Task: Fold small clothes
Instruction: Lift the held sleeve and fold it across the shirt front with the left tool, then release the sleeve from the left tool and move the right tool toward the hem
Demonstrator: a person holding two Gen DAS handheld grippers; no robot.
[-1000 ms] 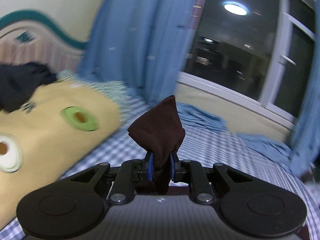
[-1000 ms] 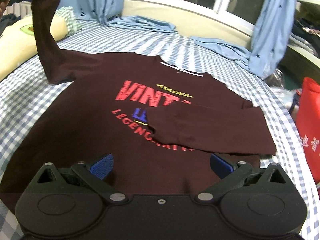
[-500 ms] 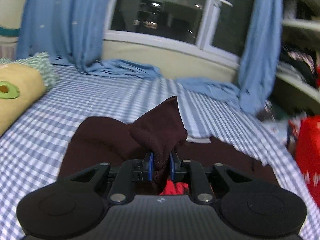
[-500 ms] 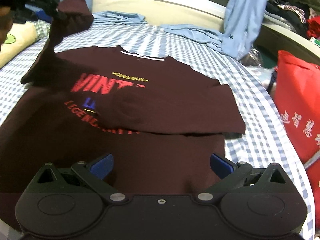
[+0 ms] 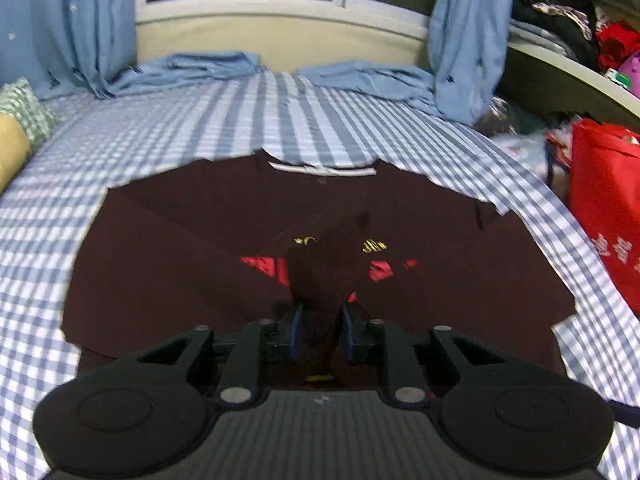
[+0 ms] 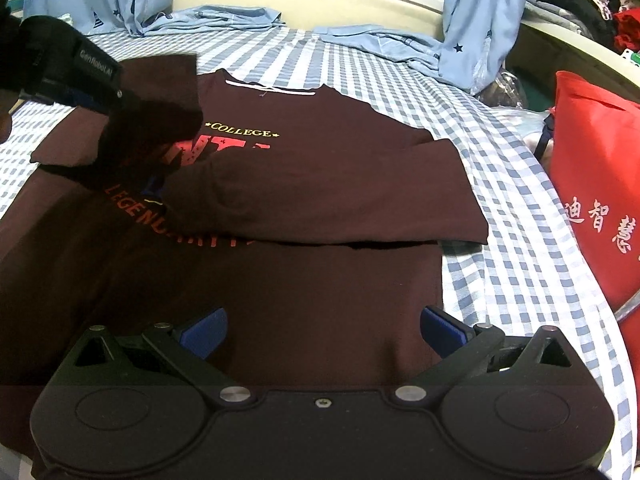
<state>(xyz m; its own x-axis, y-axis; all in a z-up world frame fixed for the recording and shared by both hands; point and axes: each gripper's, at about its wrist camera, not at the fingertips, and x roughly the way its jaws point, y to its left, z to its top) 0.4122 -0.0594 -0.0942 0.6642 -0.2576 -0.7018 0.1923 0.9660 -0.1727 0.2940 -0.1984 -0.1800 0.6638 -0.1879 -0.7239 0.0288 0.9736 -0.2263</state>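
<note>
A dark maroon long-sleeved shirt (image 6: 320, 300) with red and yellow print lies face up on the checked bed. Its right sleeve (image 6: 340, 196) is folded across the chest. My left gripper (image 5: 319, 330) holds the other sleeve's cuff (image 5: 324, 264) above the printed chest. The jaws are opening, and the cloth still sits between the blue pads. In the right wrist view that gripper (image 6: 116, 100) hangs at the upper left with the sleeve draped under it. My right gripper (image 6: 324, 332) stands open over the shirt's lower part, holding nothing.
A red bag (image 6: 600, 184) stands by the bed's right edge. Blue curtains (image 5: 468, 40) and bunched blue cloth lie under the window at the far end. A yellow pillow (image 5: 12, 148) sits far left, and clothes are piled on a shelf (image 5: 580, 20) at the right.
My left gripper has swung the sleeve from out over the pillow inward and down, over the shirt's chest. My right gripper has shifted a little along the shirt and stays open.
</note>
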